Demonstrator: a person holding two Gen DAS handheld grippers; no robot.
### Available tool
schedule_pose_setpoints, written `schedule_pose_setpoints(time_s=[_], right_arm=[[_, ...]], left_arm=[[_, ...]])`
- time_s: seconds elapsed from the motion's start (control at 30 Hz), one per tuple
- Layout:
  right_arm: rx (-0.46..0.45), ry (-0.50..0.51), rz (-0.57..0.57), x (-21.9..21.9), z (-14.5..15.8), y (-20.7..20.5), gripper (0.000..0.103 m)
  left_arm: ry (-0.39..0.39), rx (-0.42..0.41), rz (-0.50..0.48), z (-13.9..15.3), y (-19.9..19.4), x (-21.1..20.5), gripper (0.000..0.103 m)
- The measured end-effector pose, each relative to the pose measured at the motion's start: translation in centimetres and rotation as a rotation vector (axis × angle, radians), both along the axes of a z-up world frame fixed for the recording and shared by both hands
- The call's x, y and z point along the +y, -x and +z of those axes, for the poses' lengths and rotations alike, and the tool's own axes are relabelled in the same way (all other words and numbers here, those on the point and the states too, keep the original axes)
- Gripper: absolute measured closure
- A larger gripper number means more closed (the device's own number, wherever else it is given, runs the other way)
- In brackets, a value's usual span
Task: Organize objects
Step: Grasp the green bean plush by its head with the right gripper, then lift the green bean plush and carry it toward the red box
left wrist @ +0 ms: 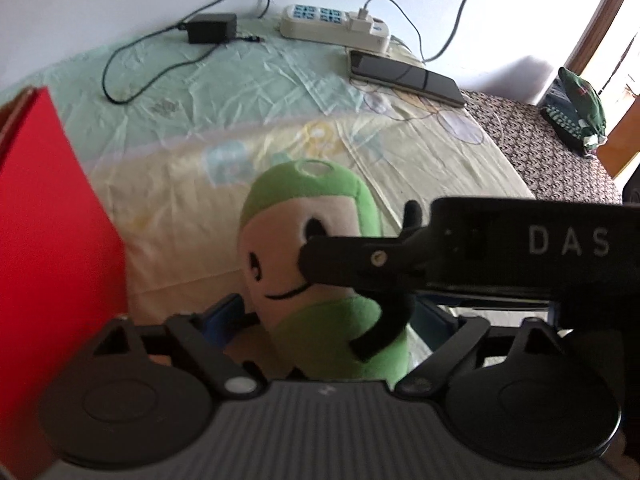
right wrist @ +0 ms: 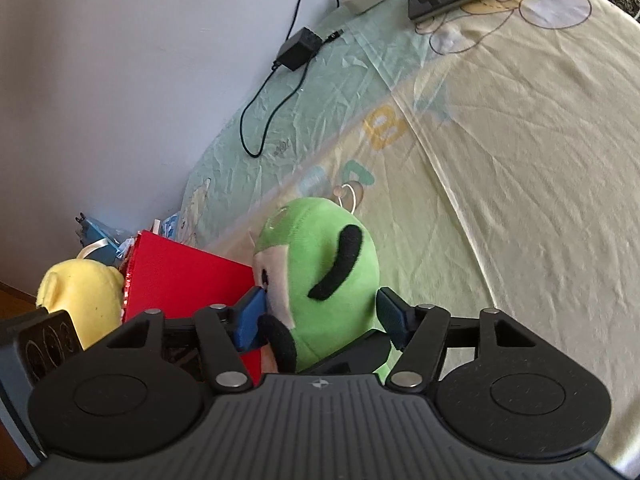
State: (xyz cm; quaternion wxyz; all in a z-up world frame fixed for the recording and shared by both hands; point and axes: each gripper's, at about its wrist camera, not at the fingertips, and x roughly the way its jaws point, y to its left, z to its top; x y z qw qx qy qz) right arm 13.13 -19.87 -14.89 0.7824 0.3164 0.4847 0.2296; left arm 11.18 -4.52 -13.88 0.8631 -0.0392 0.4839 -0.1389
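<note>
A green plush toy (left wrist: 304, 240) with a beige face and black arms sits between the fingers of both grippers above the bed. My left gripper (left wrist: 324, 320) has its blue pads on either side of the toy's lower body. My right gripper (right wrist: 320, 312) is shut on the green plush toy (right wrist: 320, 264), blue pads pressing its sides. The right gripper's black body (left wrist: 520, 252) crosses the left wrist view over the toy's face. A red box (left wrist: 52, 240) stands at the left, also in the right wrist view (right wrist: 180, 280). A yellow plush (right wrist: 80, 292) lies beyond it.
The bed sheet (right wrist: 500, 160) spreads to the right. A black adapter with cable (left wrist: 212, 28), a white power strip (left wrist: 332, 24) and a dark phone (left wrist: 404, 76) lie near the wall. A patterned cover (left wrist: 540, 148) with a green bag (left wrist: 580, 108) is far right.
</note>
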Motion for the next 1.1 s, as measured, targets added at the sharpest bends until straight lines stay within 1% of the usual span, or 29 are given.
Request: schedule_pose_setpoints(time_s=[0.2,0.27,0.4,0.57,0.77,0.97,1.1], right_arm=[[-0.007,-0.006,-0.009,-0.3,0.3,0.3,0.045],[-0.012,-0.002,-0.008,-0.4,0.5,0.5,0.046],[-0.038,0.029,0.007,-0.4,1.2,1.4,0.047],[-0.066,0.046,0.044,-0.9,2.2,3.5,0.047],[-0.089,0.063,0.083,-1.2,3.1,6.2,0.047],[-0.098,0.058,0.128,-1.1,3.6,8.8,0.047],[-0.101,0.047,0.183,-0.7,3.9,10.3,0.047]], left_arm=[[0.025,0.001,-0.019,0.5,0.3,0.0,0.024],[0.029,0.002,-0.027,0.7,0.4,0.0,0.025],[0.061,0.024,-0.029,1.1,1.1,0.0,0.026],[0.066,0.018,-0.042,2.0,3.3,-0.3,0.026],[0.065,0.017,-0.034,2.7,6.3,-0.8,0.026],[0.042,0.012,-0.019,3.4,9.5,-0.7,0.026],[0.021,0.001,-0.001,4.0,11.8,-0.2,0.026]])
